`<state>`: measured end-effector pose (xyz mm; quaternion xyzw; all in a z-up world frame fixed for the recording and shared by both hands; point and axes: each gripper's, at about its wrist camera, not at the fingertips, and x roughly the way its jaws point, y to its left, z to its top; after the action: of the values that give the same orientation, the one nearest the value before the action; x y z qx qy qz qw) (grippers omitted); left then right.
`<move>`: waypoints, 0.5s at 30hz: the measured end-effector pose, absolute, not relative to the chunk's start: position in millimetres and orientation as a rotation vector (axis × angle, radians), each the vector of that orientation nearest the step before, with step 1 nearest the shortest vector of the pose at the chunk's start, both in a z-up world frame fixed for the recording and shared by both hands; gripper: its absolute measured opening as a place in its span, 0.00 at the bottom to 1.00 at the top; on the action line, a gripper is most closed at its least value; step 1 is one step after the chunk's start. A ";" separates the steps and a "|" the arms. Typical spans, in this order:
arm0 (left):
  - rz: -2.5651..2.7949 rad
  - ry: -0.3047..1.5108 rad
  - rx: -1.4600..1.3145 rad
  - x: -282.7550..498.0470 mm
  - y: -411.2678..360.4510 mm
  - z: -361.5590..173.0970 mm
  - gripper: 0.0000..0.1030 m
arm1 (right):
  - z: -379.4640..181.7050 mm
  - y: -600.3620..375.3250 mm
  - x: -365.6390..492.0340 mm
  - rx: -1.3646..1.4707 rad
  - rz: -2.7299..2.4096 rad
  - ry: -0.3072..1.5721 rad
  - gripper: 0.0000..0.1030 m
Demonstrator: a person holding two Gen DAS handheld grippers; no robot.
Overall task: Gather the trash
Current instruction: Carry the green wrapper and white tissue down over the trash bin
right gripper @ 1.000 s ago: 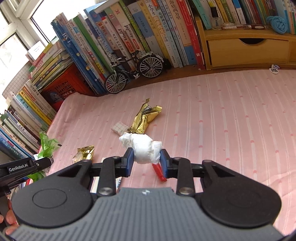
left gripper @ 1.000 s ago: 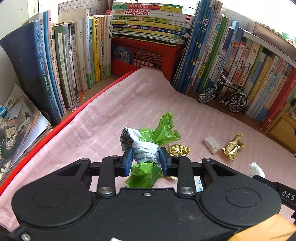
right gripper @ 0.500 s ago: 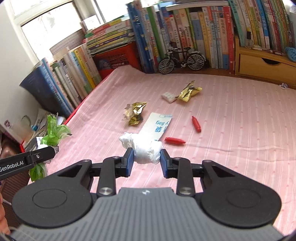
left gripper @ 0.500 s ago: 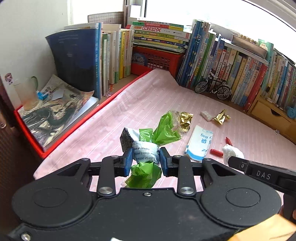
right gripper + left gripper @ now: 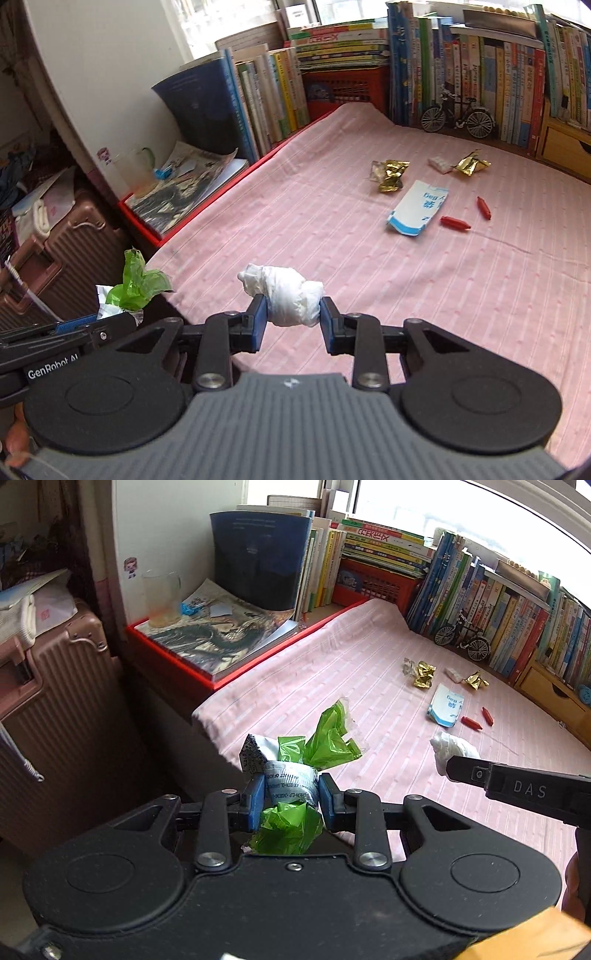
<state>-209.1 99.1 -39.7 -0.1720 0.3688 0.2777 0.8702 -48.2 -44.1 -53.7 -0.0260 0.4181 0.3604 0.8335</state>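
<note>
My left gripper [image 5: 291, 797] is shut on a crumpled green and silver wrapper [image 5: 295, 771], held past the near-left corner of the pink cloth [image 5: 332, 672]. My right gripper [image 5: 291, 319] is shut on a white tissue wad [image 5: 284, 291] above the cloth's near part. In the right wrist view the green wrapper [image 5: 138, 284] shows at lower left. On the cloth further back lie two gold wrappers [image 5: 389, 173] [image 5: 472, 164], a white and blue packet [image 5: 419, 210], two red wrappers [image 5: 454, 222] [image 5: 484, 208] and a small white piece [image 5: 439, 164].
Rows of books [image 5: 461, 70] and a red crate [image 5: 343, 92] line the back. A toy bicycle [image 5: 458, 116] stands by the books. A magazine [image 5: 221, 631] and a glass cup [image 5: 162, 598] sit on a red ledge at left, above a brown suitcase [image 5: 55, 709].
Both grippers have pulled back and left from the middle of the cloth toward its near-left corner, each keeping its trash. The suitcase and the floor side have come into view.
</note>
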 end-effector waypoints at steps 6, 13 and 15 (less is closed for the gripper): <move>0.604 0.808 -0.399 -256.4 92.2 -55.4 0.28 | -59.6 -34.0 -94.6 -0.102 0.821 0.913 0.35; 0.633 0.882 -0.467 -291.0 89.5 -85.3 0.28 | -73.7 -25.2 -124.2 -0.151 0.866 0.963 0.35; 0.638 0.904 -0.485 -297.4 89.0 -94.4 0.28 | -78.4 -24.6 -129.4 -0.167 0.874 0.979 0.35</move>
<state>-297.4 89.0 -94.4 -0.2282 0.4250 0.2998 0.8231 -129.4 -24.6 -78.4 -0.0774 0.4547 0.4057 0.7891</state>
